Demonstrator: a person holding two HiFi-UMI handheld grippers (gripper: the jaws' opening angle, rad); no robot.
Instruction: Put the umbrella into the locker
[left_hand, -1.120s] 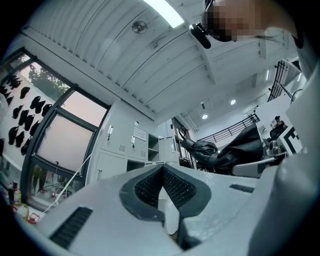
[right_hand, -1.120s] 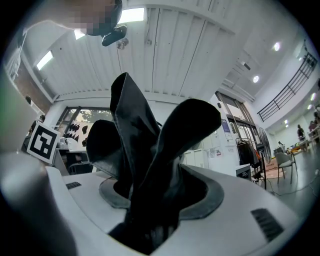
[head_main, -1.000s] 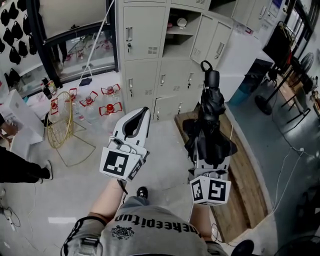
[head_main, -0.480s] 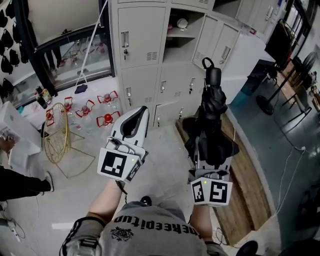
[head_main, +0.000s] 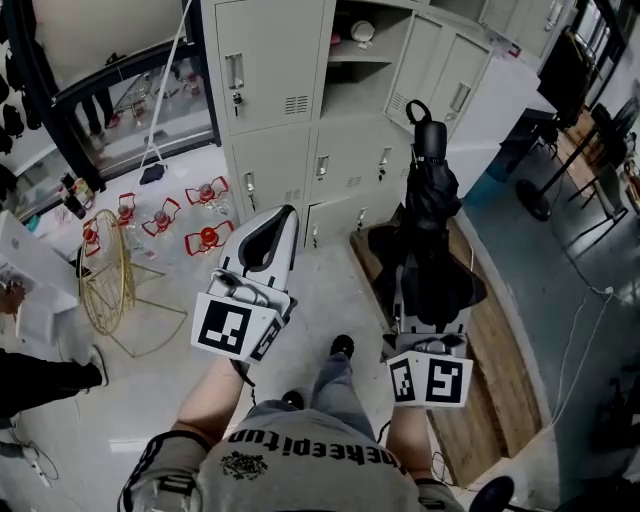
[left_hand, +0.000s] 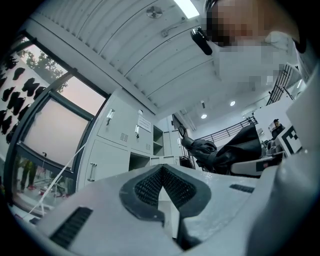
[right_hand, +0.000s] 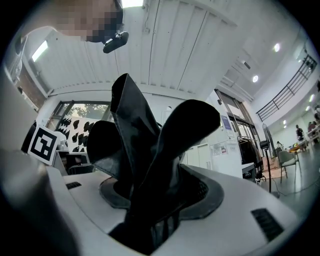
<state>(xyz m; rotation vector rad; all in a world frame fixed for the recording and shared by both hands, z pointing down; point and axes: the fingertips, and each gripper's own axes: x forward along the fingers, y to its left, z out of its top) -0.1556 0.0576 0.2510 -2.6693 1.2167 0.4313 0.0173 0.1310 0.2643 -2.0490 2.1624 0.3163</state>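
A folded black umbrella (head_main: 429, 225) stands upright in my right gripper (head_main: 424, 290), handle and wrist loop at the top; its dark fabric (right_hand: 150, 165) fills the gap between the jaws in the right gripper view. My left gripper (head_main: 268, 240) is shut and holds nothing, its pads pressed together (left_hand: 161, 186). Ahead stands a bank of grey lockers (head_main: 275, 75); one upper compartment (head_main: 360, 65) is open, with a small round object on its shelf. Both grippers are held short of the lockers.
A gold wire basket stand (head_main: 105, 270) and several red-and-white clamp-like objects (head_main: 205, 238) sit on the floor at left. A wooden board (head_main: 495, 340) lies along the floor at right. A person's arm shows at far left. My foot (head_main: 342, 347) steps forward.
The lockers have come closer and shifted down in the head view as I walk toward them. One foot has stepped forward. Both grippers keep their grip and pose.
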